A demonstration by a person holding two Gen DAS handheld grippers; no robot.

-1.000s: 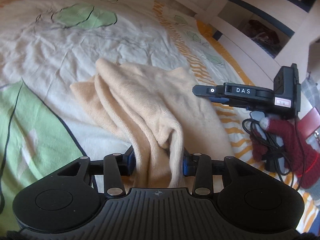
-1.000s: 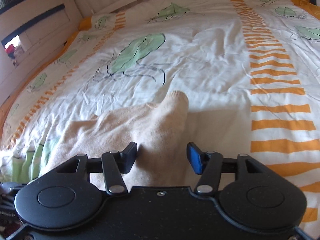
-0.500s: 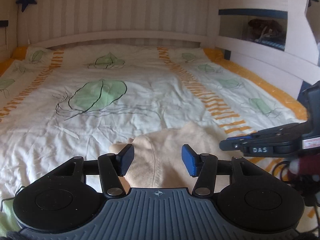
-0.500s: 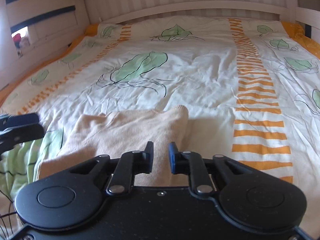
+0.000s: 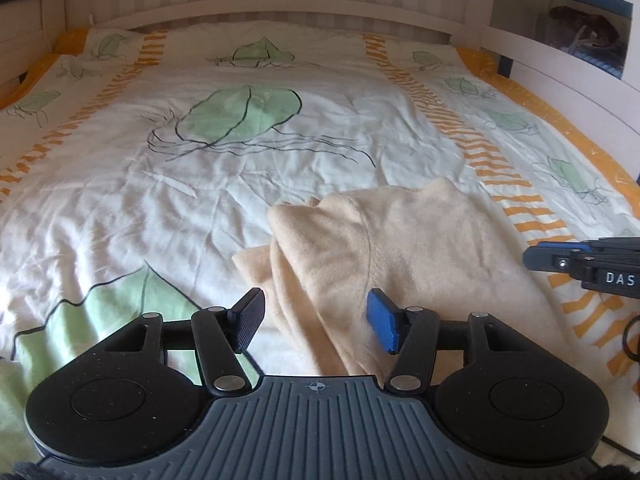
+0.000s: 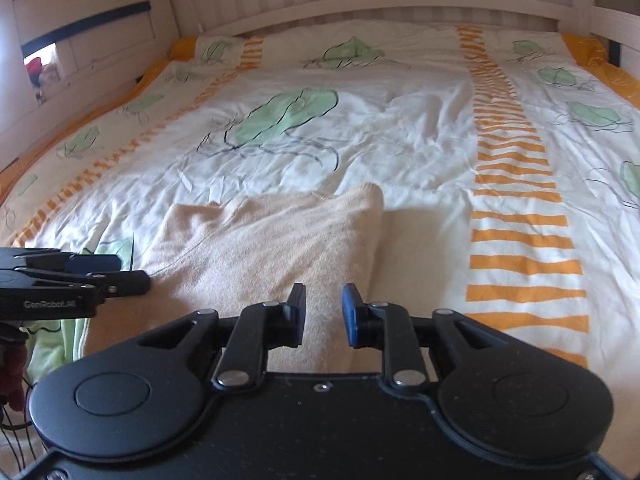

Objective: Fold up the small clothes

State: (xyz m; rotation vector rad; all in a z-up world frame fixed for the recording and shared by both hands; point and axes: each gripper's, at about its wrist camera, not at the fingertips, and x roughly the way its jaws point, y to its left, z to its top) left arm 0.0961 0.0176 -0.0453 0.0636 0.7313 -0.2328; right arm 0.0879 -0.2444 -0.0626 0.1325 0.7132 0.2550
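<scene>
In the left wrist view, the left gripper (image 5: 316,322) is angled down over the cream garment (image 5: 404,252), its jaws opening, nothing clamped. The right gripper (image 5: 560,258) is seen beside it. In the right wrist view, its jaws (image 6: 323,314) are opening above the garment, which lies on the leaf-printed bedspread (image 6: 400,128) below a white headboard (image 6: 360,4).

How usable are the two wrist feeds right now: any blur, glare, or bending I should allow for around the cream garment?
Left wrist view: sharp; fisheye bows the headboard; daylight falls softly, and the cream garment shows its folds clearly. Right wrist view: slightly softer, far bedspread washed bright, a shadow right of the garment, the left gripper dark at the edge.
</scene>
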